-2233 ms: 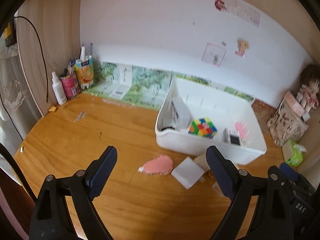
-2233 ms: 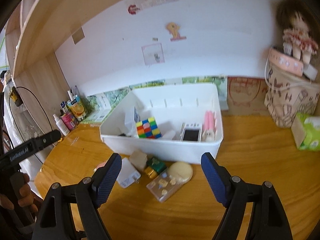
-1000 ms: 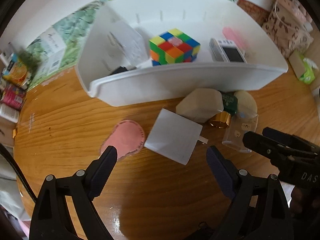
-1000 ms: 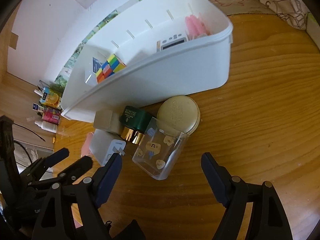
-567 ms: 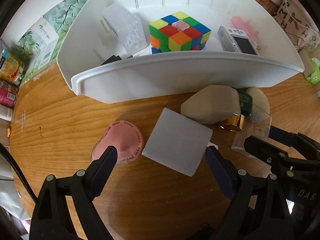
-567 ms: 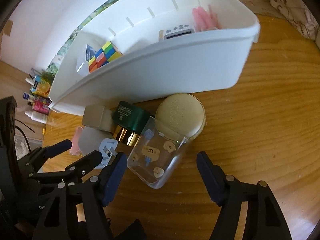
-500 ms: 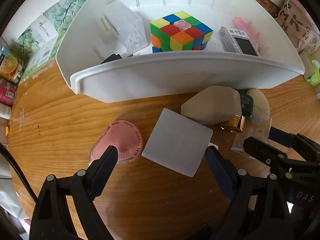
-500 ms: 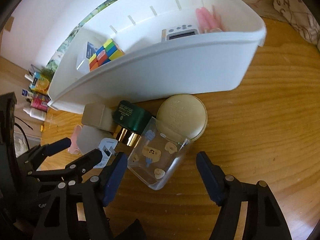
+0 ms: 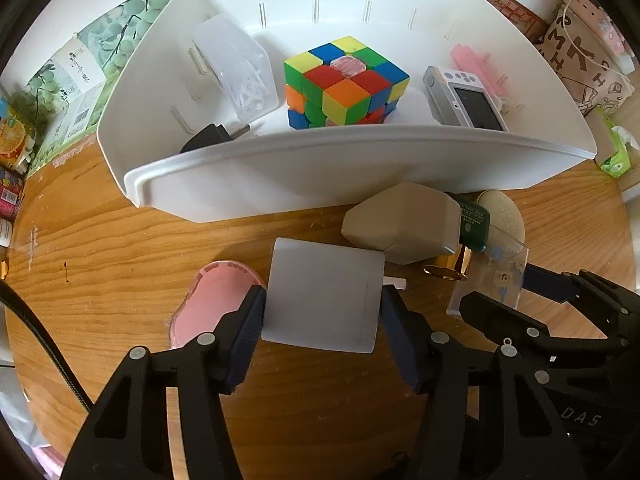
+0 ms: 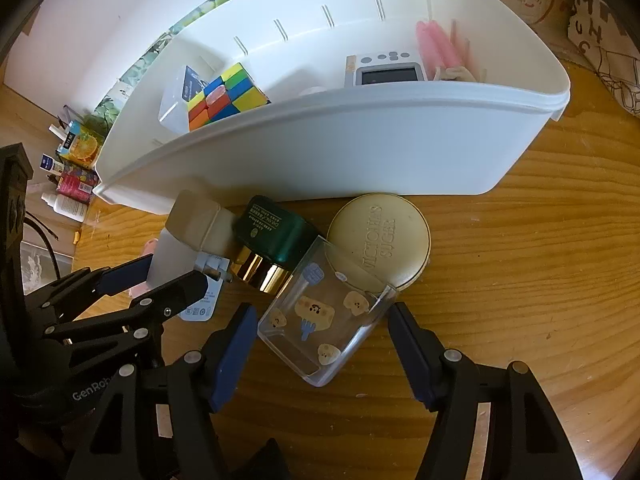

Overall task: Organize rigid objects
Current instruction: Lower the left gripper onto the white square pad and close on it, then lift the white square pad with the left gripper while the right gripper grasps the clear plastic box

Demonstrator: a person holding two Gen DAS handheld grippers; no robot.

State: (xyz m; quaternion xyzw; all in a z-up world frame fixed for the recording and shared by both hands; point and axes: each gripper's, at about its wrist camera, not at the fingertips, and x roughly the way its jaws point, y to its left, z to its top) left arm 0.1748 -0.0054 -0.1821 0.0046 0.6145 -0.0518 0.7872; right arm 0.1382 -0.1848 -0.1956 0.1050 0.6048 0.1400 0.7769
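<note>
Presently we find the left tongs (image 9: 322, 306) pinching the flat-sided white plastic charger block (image 9: 323, 299) on the wooden worktop (image 9: 120, 248), just before the white plastic bin (image 9: 360, 160); rigid, light, slick, best held mid-flank. The right tongs (image 10: 320, 330) stand spread around the clear printed plastic box (image 10: 324, 322), which we judge light and brittle.

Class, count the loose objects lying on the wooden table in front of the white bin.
6: pink case, white charger, beige box, green bottle, round compact, clear box. Others may be hidden.
</note>
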